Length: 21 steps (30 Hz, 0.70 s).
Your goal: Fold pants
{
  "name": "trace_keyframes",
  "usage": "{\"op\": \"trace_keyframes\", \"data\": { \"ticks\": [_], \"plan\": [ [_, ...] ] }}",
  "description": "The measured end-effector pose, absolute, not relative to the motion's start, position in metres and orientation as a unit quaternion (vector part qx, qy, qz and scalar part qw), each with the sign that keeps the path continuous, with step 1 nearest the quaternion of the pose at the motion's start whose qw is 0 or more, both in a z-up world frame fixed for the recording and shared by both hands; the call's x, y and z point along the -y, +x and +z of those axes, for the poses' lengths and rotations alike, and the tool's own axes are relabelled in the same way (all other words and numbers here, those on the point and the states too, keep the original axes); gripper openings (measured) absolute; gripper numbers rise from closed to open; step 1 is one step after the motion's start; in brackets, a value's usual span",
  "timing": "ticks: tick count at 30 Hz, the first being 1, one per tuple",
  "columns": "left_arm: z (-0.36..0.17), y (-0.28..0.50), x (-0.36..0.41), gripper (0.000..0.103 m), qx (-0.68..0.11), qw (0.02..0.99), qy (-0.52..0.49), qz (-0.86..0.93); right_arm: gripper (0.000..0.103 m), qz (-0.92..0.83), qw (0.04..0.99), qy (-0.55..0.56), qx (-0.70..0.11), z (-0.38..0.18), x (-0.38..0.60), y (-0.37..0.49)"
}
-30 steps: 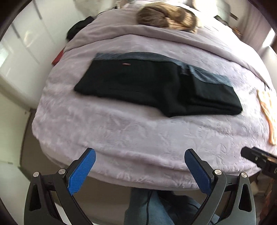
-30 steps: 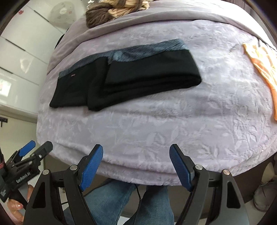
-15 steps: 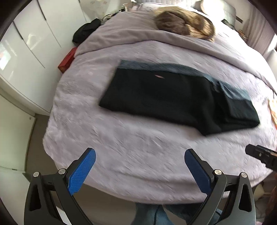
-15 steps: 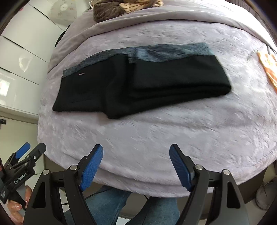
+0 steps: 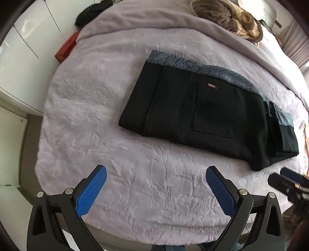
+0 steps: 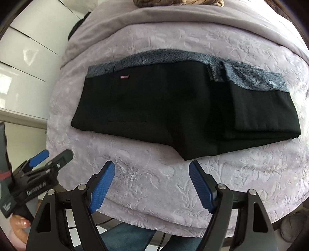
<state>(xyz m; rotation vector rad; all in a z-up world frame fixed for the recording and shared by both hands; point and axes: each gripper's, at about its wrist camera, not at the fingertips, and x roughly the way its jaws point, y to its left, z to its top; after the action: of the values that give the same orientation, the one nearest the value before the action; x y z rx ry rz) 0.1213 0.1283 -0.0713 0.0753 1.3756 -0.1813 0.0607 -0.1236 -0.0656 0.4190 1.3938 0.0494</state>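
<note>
Black pants (image 5: pixel 202 114) with a grey fleecy lining lie flat on the lilac bedspread (image 5: pixel 96 100), legs folded back over the right end. They also show in the right wrist view (image 6: pixel 164 110). My left gripper (image 5: pixel 155 174) is open and empty, above the bedspread short of the pants' near edge. My right gripper (image 6: pixel 151 170) is open and empty, its tips just short of the pants' lowest corner. The left gripper shows at the left in the right wrist view (image 6: pixel 52 156); the right gripper's tip shows at the right in the left wrist view (image 5: pixel 285 178).
A brown striped garment (image 5: pixel 227 17) lies at the bed's far end. A dark bundle (image 5: pixel 92 13) and a red box (image 5: pixel 66 47) sit at the bed's left side by white cupboards (image 6: pixel 25 63). An orange cloth edge (image 5: pixel 306 135) lies at the right.
Both grippers have moved forward over the bed toward the pants, which now look much larger and nearer. Both stay open. The pants have not moved.
</note>
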Motion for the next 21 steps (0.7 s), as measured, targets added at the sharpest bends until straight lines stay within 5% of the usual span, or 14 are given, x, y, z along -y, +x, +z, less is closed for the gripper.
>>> {"op": "trace_keyframes", "data": {
  "ticks": [21],
  "plan": [
    [-0.112, 0.173, -0.117, 0.103, -0.649, 0.752, -0.003, -0.113, 0.082, -0.021, 0.727, 0.175, -0.663, -0.08, 0.126, 0.074]
  ]
}}
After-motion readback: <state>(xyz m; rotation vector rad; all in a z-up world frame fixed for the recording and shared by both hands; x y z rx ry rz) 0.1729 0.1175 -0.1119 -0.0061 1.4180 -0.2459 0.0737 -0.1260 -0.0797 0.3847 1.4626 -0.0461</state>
